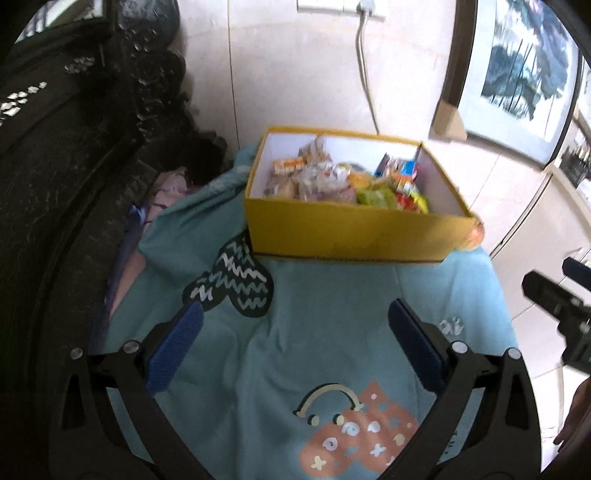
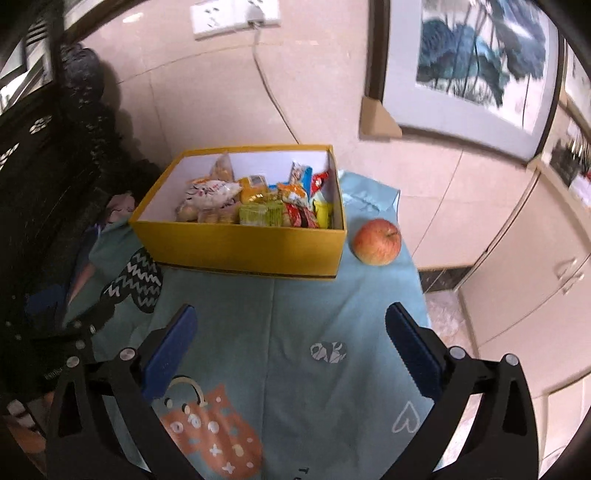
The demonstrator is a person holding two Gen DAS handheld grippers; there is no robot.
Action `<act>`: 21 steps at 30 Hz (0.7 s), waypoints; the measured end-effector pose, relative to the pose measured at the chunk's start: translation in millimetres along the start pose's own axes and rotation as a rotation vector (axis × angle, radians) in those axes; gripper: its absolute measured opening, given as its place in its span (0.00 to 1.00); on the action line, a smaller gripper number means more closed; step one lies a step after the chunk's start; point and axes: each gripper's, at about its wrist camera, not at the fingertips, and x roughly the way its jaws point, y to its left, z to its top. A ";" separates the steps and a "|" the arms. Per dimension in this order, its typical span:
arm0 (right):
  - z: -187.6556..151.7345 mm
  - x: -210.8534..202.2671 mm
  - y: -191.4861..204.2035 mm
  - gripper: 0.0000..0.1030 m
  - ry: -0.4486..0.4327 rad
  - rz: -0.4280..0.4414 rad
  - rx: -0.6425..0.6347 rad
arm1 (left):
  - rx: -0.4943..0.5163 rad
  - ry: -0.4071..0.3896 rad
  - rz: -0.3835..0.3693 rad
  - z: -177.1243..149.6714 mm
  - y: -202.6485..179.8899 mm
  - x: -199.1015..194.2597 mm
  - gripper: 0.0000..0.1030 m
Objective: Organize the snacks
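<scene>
A yellow cardboard box [image 1: 347, 236] [image 2: 240, 247] stands on a teal patterned cloth [image 1: 332, 332] [image 2: 295, 332] at the table's far side. It holds several wrapped snack packets [image 1: 343, 181] [image 2: 258, 203]. A red-yellow apple [image 2: 376, 242] lies on the cloth just right of the box; only its edge [image 1: 476, 236] shows in the left wrist view. My left gripper [image 1: 295, 328] is open and empty, in front of the box. My right gripper [image 2: 291, 332] is open and empty, also in front of the box. The right gripper's body [image 1: 554, 299] shows at the right edge of the left view.
A dark carved wooden cabinet [image 1: 74, 147] [image 2: 37, 166] stands to the left. A tiled wall with a socket and white cable [image 2: 236, 18] is behind. A framed painting [image 2: 480, 66] leans at the right. The cloth's right edge drops to the floor by white cupboards [image 2: 535, 277].
</scene>
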 end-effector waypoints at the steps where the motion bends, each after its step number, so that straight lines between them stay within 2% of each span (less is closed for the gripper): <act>1: -0.4 -6.4 0.8 0.99 -0.004 0.001 -0.002 | 0.000 -0.010 0.004 0.4 0.5 -8.4 0.98; 3: 1.5 -24.8 1.6 0.99 -0.021 0.009 0.004 | -0.009 -0.016 0.004 2.4 0.8 -21.5 0.98; 8: 8.0 -74.3 9.0 0.99 -0.097 0.008 -0.015 | -0.003 -0.093 0.006 11.8 -3.6 -69.8 0.98; 11: 8.6 -96.3 13.8 0.99 -0.105 0.040 -0.015 | 0.023 -0.116 0.005 17.2 -10.9 -95.3 0.98; 15: 5.9 -125.9 15.8 0.99 -0.131 0.008 -0.031 | 0.060 -0.162 0.049 17.3 -21.3 -130.5 0.98; 18: 3.8 -141.8 7.6 0.99 -0.144 0.013 0.003 | 0.058 -0.182 0.073 14.5 -22.3 -148.5 0.98; 21: 2.0 -149.0 4.5 0.99 -0.145 0.012 0.012 | 0.051 -0.188 0.036 13.1 -23.1 -160.1 0.98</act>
